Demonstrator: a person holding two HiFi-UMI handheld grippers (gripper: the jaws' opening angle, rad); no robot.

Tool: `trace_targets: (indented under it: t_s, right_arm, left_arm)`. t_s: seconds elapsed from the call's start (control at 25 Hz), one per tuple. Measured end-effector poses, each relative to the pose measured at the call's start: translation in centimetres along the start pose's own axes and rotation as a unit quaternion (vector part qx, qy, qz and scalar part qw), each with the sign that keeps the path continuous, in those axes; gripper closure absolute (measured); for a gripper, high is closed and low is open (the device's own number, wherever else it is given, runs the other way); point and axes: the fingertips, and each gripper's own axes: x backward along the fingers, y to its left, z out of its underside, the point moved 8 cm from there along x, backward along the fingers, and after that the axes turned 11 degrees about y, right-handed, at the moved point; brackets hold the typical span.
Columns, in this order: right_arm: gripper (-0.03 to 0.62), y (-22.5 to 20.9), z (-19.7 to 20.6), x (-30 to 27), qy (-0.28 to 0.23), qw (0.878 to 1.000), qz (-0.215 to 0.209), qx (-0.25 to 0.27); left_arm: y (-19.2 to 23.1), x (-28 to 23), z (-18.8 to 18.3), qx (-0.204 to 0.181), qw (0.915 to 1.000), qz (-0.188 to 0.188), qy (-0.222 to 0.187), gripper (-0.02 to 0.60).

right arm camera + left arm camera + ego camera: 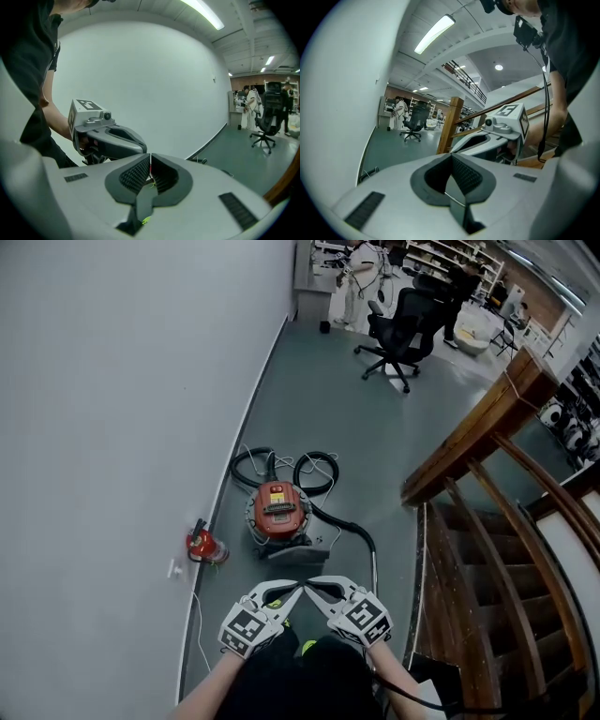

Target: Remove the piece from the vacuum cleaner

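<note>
A red canister vacuum cleaner [279, 511] with a grey base stands on the floor by the wall, its black hose [349, 525] coiled behind it and running off to the right. Both grippers hang side by side nearer to me than the vacuum, tips almost meeting. My left gripper [294, 589] is shut with nothing in it. My right gripper [314, 585] is shut and holds nothing either. In the left gripper view my left gripper [451, 156] shows its pads pressed together, with the right gripper's body [497, 133] beyond. In the right gripper view my right gripper [150, 156] is likewise shut.
A small red extinguisher [203, 546] lies by the white wall [122, 409] left of the vacuum. A wooden stair railing [487, 418] and steps descend at the right. A black office chair [401, 329] and people stand far off on the grey floor.
</note>
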Motion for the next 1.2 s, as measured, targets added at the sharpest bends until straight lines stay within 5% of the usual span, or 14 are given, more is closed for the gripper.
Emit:
trace_targets:
  t_s: [0.8, 1.2]
  right_arm:
    - [0.579, -6.7, 4.2, -5.3, 0.047, 0.998, -0.035, -0.008]
    - [0.579, -10.9, 6.8, -9.2, 0.048, 0.998, -0.038, -0.005]
  left_arm:
    - [4.9, -6.6, 2.8, 0.036, 0.9983, -0.033, 0.033, 0.574]
    - [7.7, -11.2, 5.9, 0.017, 0.9976, -0.044, 0.050, 0.574]
